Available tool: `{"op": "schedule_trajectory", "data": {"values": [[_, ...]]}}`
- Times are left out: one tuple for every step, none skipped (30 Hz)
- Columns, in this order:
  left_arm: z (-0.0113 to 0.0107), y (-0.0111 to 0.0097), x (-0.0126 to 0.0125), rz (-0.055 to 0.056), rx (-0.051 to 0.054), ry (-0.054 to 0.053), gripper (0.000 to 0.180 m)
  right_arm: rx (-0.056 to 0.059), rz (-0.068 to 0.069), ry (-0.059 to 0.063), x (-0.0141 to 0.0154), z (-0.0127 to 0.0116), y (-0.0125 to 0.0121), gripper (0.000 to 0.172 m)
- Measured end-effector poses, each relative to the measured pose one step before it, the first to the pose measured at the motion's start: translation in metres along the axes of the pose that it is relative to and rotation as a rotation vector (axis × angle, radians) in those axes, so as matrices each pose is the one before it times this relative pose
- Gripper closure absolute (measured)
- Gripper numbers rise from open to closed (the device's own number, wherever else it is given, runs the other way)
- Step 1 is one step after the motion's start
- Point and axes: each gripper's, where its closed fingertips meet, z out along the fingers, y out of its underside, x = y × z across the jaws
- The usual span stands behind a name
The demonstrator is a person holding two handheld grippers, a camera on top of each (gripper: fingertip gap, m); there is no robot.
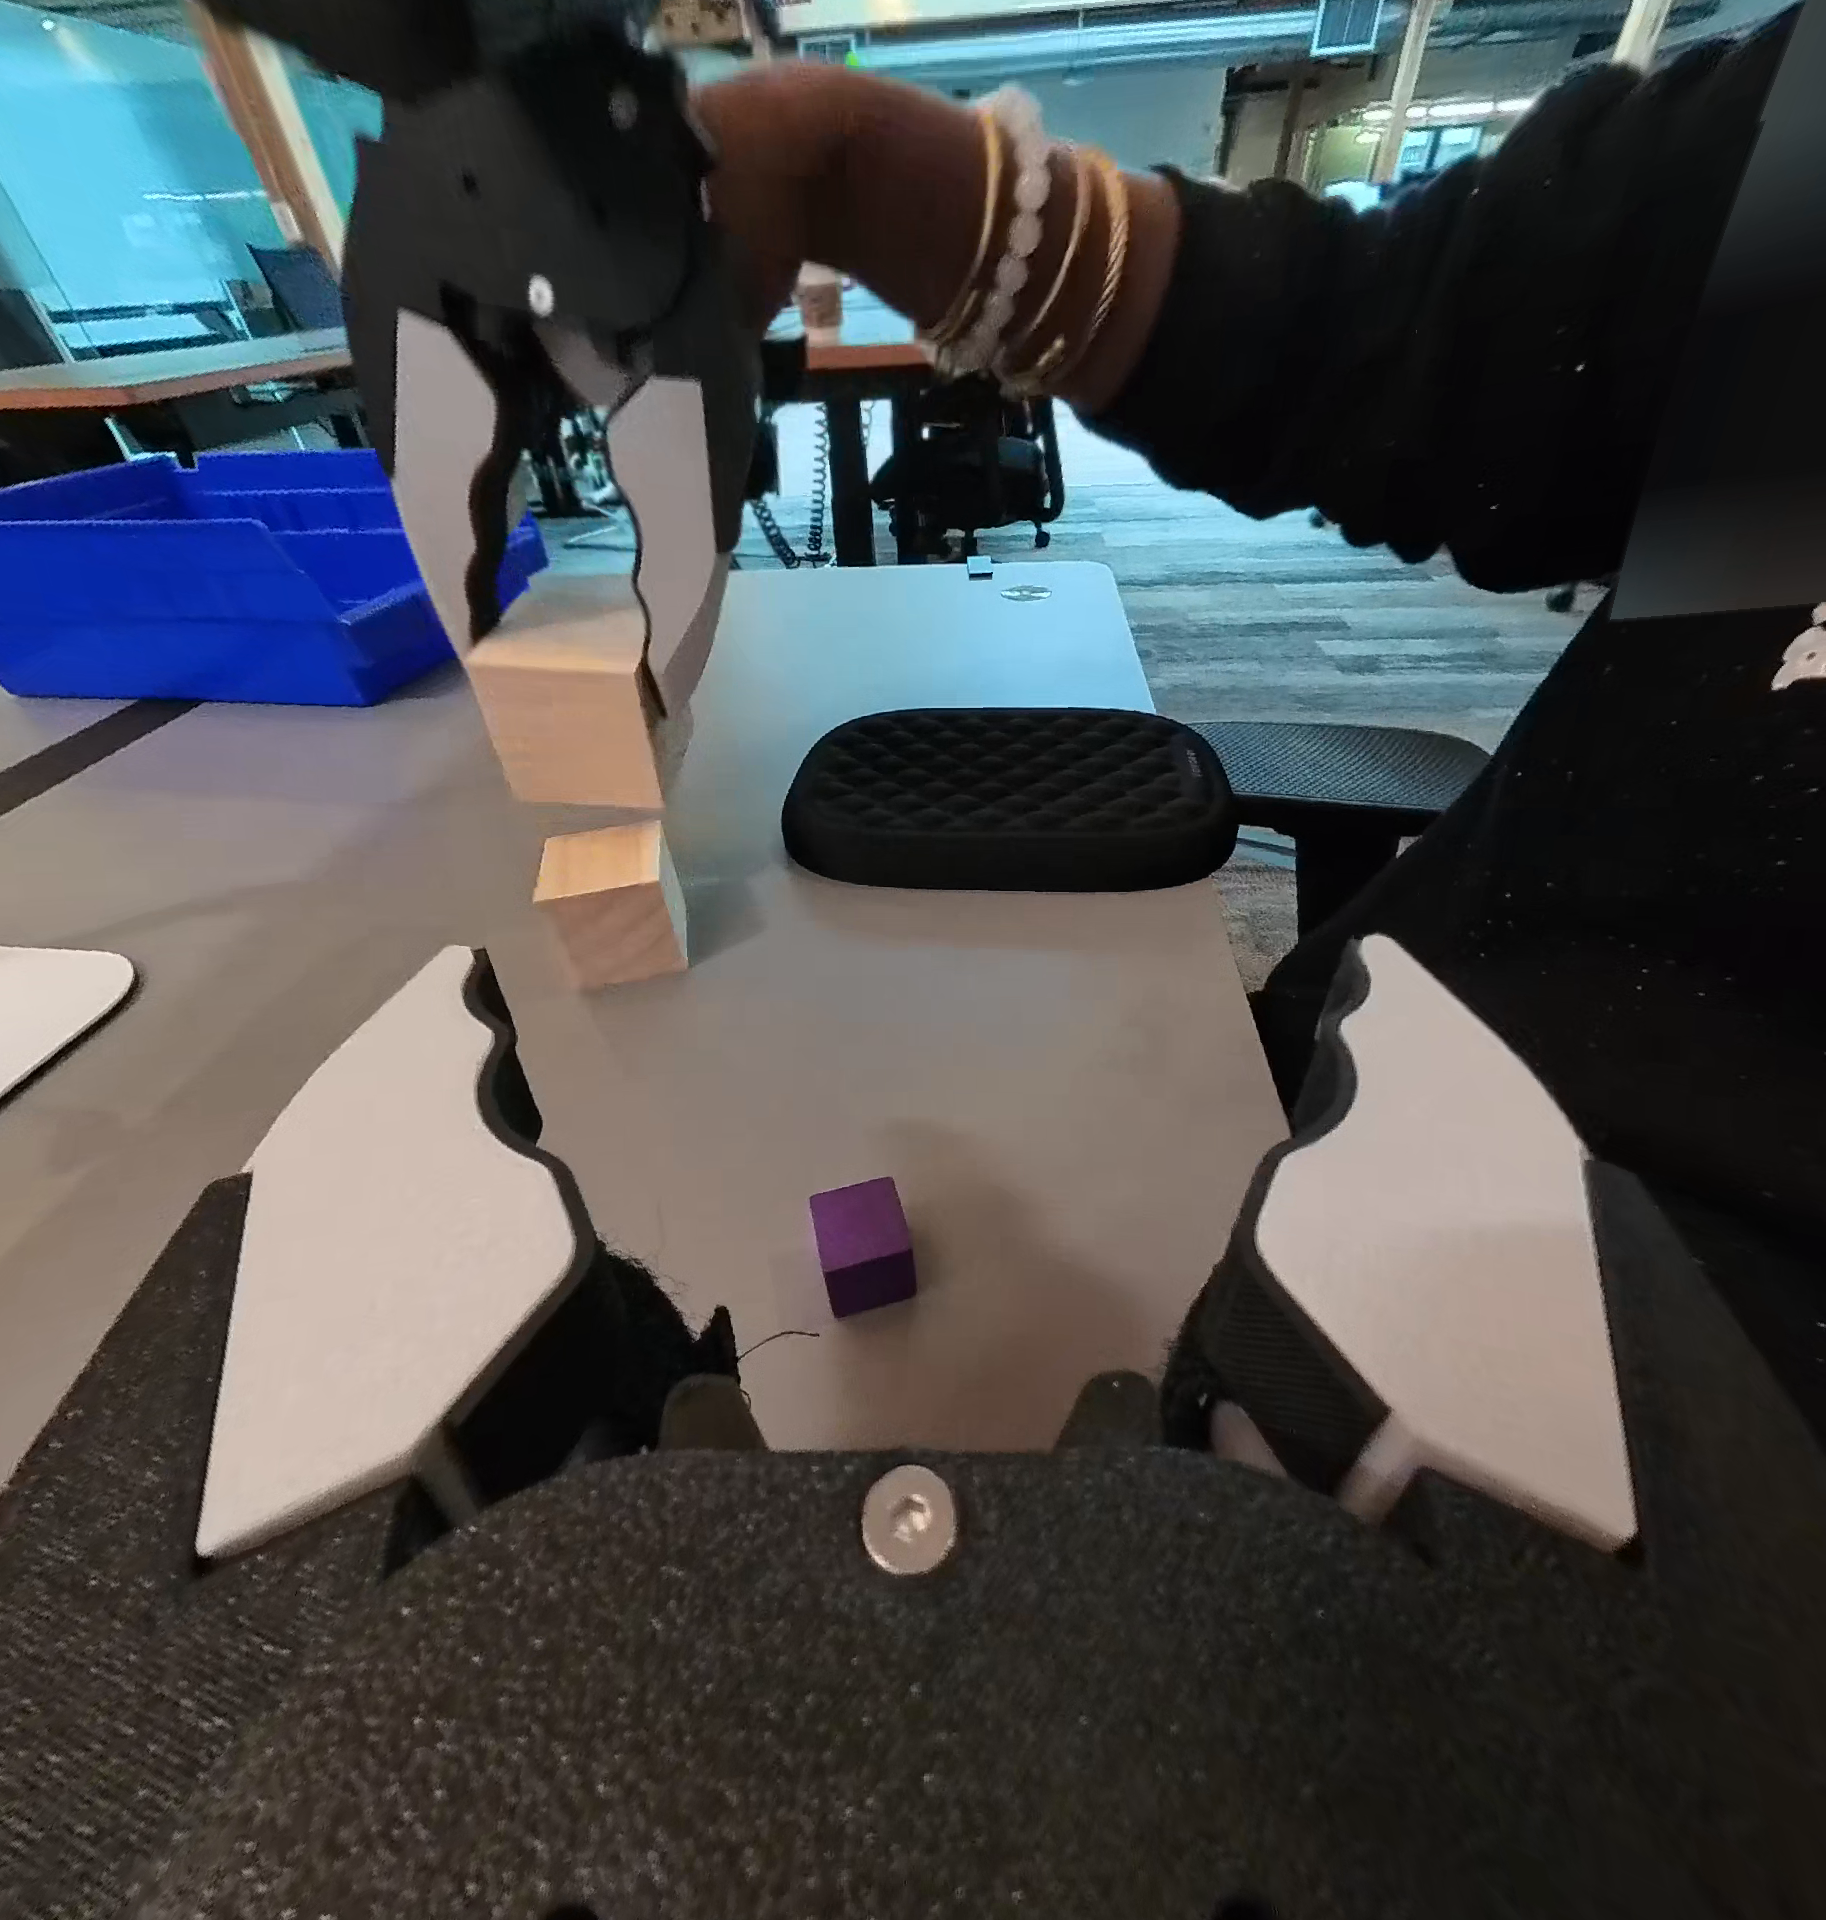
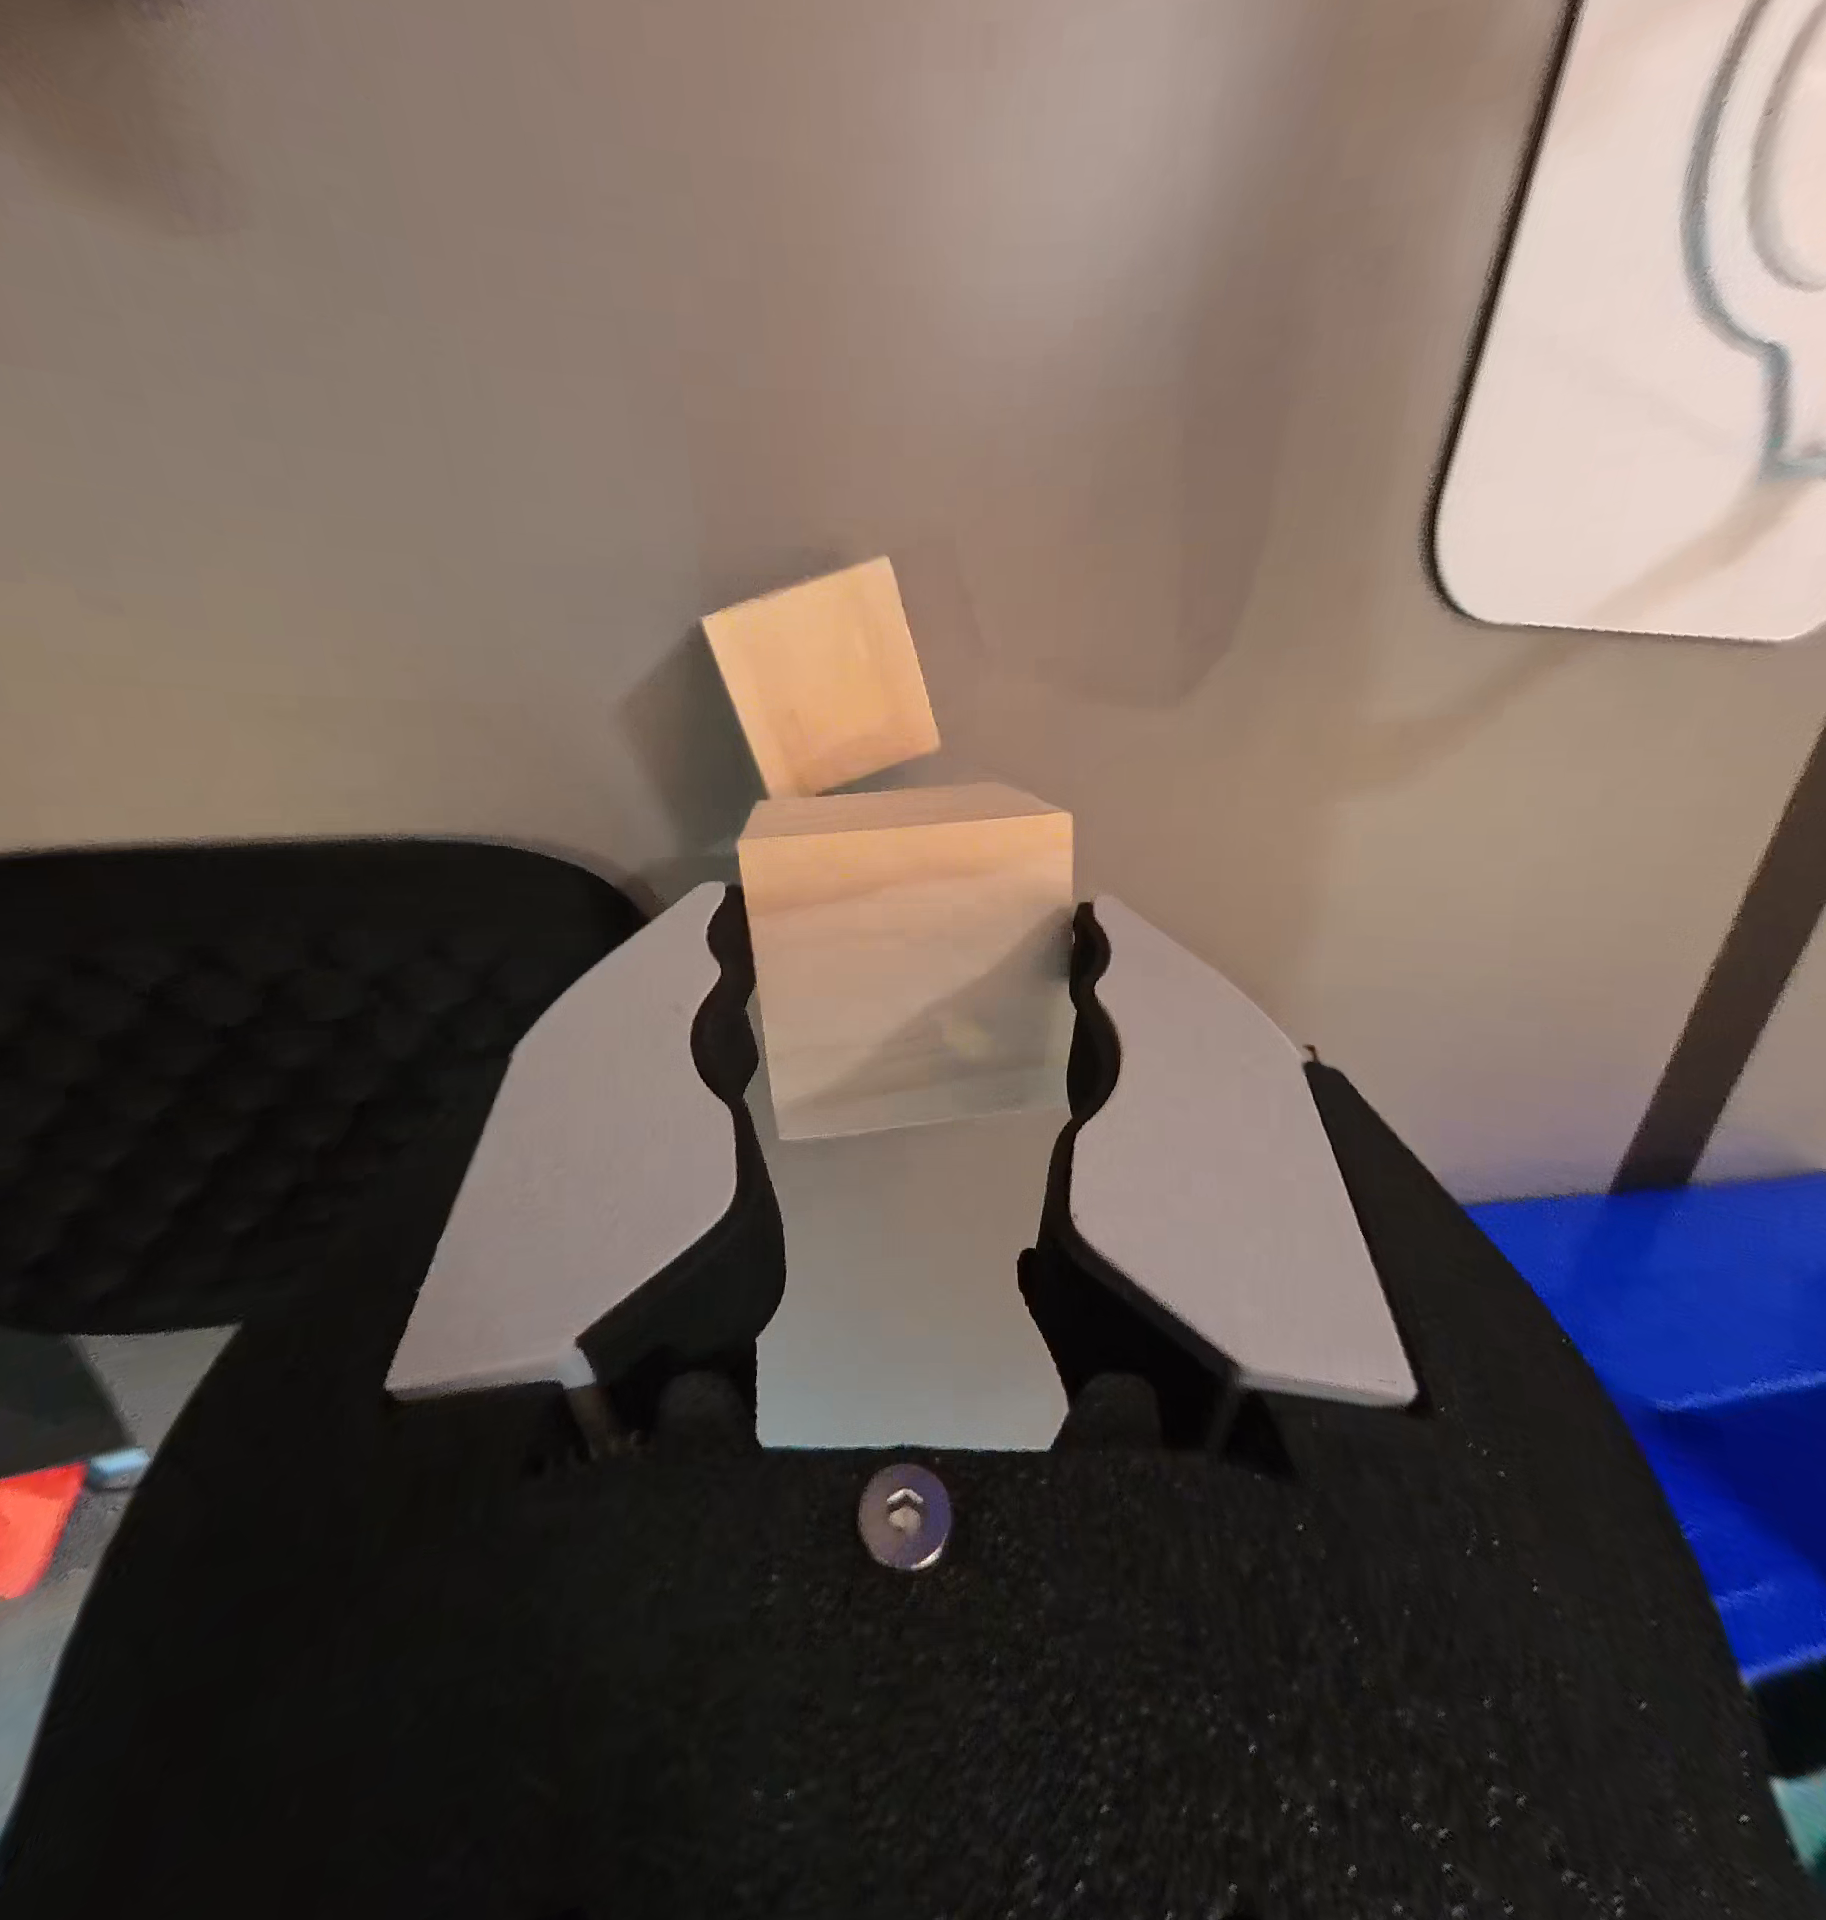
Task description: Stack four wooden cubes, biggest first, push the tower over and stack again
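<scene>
My right gripper (image 2: pixel 904 997) is clamped on a pale, square-edged wooden block (image 2: pixel 904 977); both black wavy pads (image 2: pixel 727 997) press its two side faces. I hold it in the air, just above a second pale wooden block (image 1: pixel 618 904) that rests on the grey tabletop (image 1: pixel 888 1039). From the left side, the held block sits slightly off-centre over the lower one and tilted; whether the two touch, I cannot tell. The lower block lies turned at an angle to the one I carry.

My left gripper (image 1: pixel 888 1049) hangs low with its fingers spread wide apart and nothing between them. A small purple cube (image 1: pixel 862 1247) sits on the table close beneath it, untouched. A black quilted pad (image 1: pixel 1008 800) lies just to the right of the blocks, a blue plastic bin (image 1: pixel 213 582) farther left, and a white rounded board (image 2: pixel 1667 312) nearby.

What worries me: the pads grip only near the block's lower part, so it could pivot or slip. With the two blocks out of square, letting go here might leave the upper one overhanging and tipping off. Pushing down crookedly could also shove the lower block aside. My wide left fingers could knock the purple cube.
</scene>
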Motion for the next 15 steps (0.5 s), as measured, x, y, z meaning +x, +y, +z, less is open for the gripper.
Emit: {"op": "schedule_trajectory", "data": {"values": [[0.00017,0.00030,0.00029,0.0048,-0.0022,-0.0013,0.039,0.0076,0.0175,0.0106,-0.00396,-0.00795,-0.00629,0.113],[0.00003,0.00003,0.00015,0.0048,0.0002,-0.0026,0.039,0.0151,0.0122,0.0079,-0.00513,-0.00721,-0.00719,0.113],[-0.00026,-0.00033,0.00006,0.0029,0.0027,-0.0026,0.039,0.0142,0.0110,0.0037,-0.00618,-0.00644,-0.00712,0.113],[-0.00036,-0.00047,-0.00055,-0.0014,0.0044,-0.0037,0.039,0.0143,0.0093,-0.0002,-0.00754,-0.00520,-0.00740,0.113],[-0.00039,-0.00052,-0.00048,-0.0035,0.0042,-0.0011,0.039,0.0125,0.0083,-0.0031,-0.00858,-0.00389,-0.00734,0.113],[-0.00033,-0.00034,-0.00025,-0.0032,0.0034,0.0006,0.039,0.0087,0.0089,-0.0075,-0.00957,-0.00243,-0.00694,0.113],[-0.00016,-0.00022,-0.00023,-0.0024,0.0022,-0.0001,0.039,0.0061,0.0136,-0.0124,-0.01024,-0.00066,-0.00602,0.113],[0.00005,0.00001,0.00002,-0.0013,0.0000,0.0009,0.039,0.0020,0.0131,-0.0172,-0.01046,0.00097,-0.00504,0.113],[0.00015,0.00026,0.00006,0.0003,-0.0023,0.0008,0.039,0.0022,0.0116,-0.0176,-0.01035,0.00242,-0.00426,0.113],[0.00041,0.00047,0.00012,0.0015,-0.0035,-0.0003,0.039,-0.0042,0.0121,-0.0117,-0.00880,0.00382,-0.00290,0.113],[0.00036,0.00038,0.00016,0.0023,-0.0037,-0.0002,0.039,-0.0097,0.0073,-0.0034,-0.00702,0.00498,-0.00157,0.113],[0.00026,0.00047,0.00041,0.0026,-0.0036,0.0013,0.039,-0.0128,0.0002,-0.0042,-0.00632,0.00600,-0.00061,0.113],[0.00017,0.00019,0.00023,0.0024,-0.0020,0.0001,0.039,-0.0089,-0.0004,-0.0096,-0.00593,0.00658,-0.00055,0.113],[0.00000,0.00003,-0.00012,0.0009,0.0005,-0.0019,0.039,-0.0078,0.0032,-0.0122,-0.00492,0.00701,-0.00038,0.113],[-0.00005,-0.00012,-0.00018,0.0005,0.0010,-0.0017,0.040,-0.0130,0.0028,-0.0105,-0.00364,0.00708,0.00071,0.113]]}}
